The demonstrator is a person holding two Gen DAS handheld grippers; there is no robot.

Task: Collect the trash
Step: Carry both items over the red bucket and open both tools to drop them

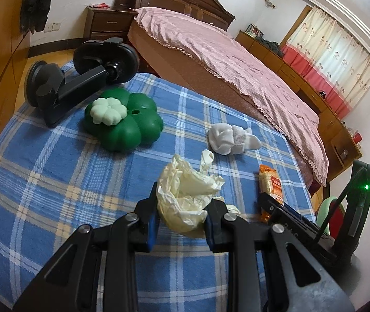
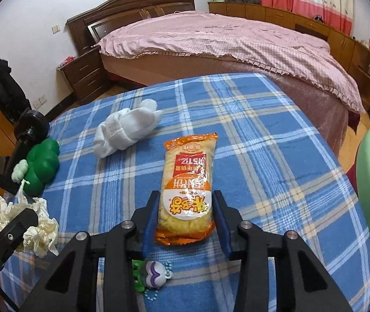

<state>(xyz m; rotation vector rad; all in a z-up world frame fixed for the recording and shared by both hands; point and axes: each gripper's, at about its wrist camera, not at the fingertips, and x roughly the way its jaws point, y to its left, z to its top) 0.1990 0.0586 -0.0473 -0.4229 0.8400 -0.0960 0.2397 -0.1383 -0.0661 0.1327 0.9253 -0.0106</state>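
left gripper (image 1: 182,208) pinches crumpled paper (image 1: 187,195); right gripper (image 2: 185,215), at 3 o'clock, straddles the snack packet (image 2: 187,184), jaws touching: squeeze gently, lift straight.

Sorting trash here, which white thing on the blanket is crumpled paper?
The crumpled paper in the left gripper; the other, the rolled white sock, is ribbed cloth.

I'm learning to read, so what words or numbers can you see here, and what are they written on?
"米多奇": big yellow characters on the snack packet, upside down in the right wrist view; my best reading.
"非油炸": small, near the packet's far end; uncertain.
Red panel on the packet: characters and digits, too blurred to read.
Crumpled wad, sock, green toy: no writing.
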